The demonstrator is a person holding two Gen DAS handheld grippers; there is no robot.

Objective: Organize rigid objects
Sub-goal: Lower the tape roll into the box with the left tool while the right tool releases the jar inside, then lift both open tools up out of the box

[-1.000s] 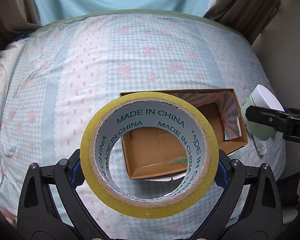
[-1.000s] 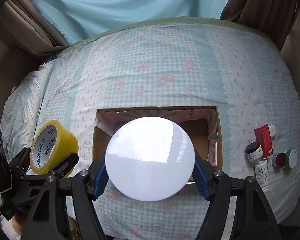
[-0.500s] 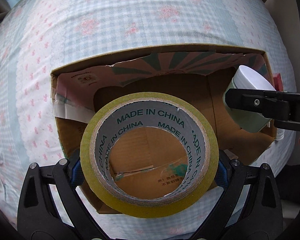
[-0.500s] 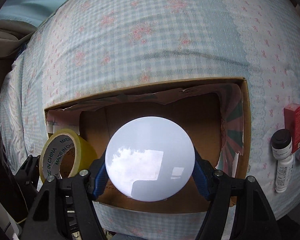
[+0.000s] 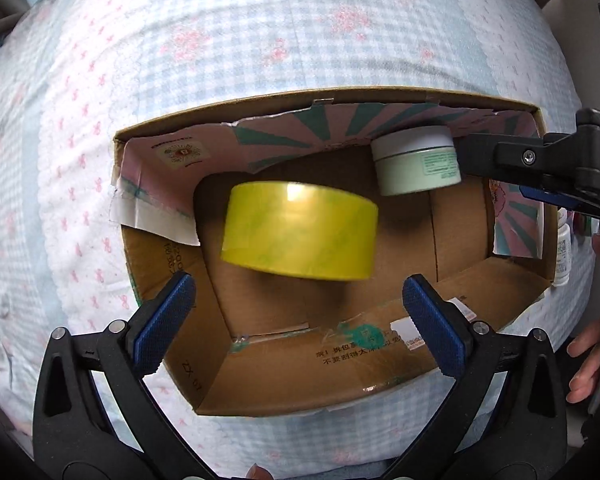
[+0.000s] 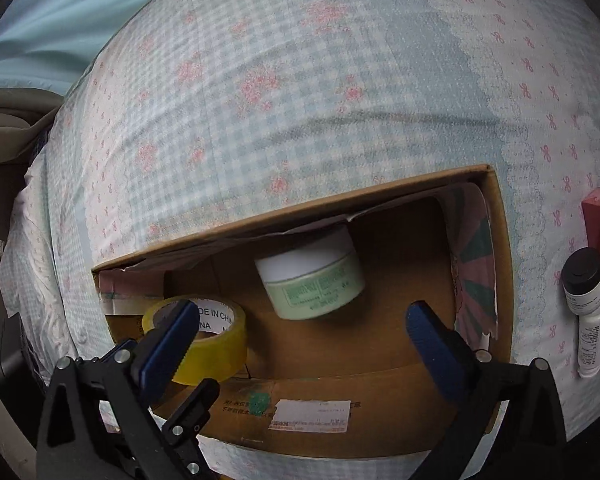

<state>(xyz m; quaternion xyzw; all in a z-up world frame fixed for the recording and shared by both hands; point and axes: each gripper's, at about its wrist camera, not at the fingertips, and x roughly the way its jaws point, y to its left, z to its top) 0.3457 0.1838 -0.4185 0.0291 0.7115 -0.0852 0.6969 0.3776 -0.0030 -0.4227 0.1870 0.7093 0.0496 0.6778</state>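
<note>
left gripper point(image 5: 298, 322) spread wide, just opened, nothing between pads | right gripper point(image 6: 300, 340) likewise | yellow tape roll point(image 5: 300, 236) and green cream jar point(image 6: 312, 276) inside cardboard box point(image 6: 500, 264) | both rigid, light, slick-sided; best gripped across round walls

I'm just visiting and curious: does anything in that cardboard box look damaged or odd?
Yes. The cardboard box's pink-and-green paper lining is torn and ragged along its far wall. The yellow tape roll and green jar look intact.
</note>
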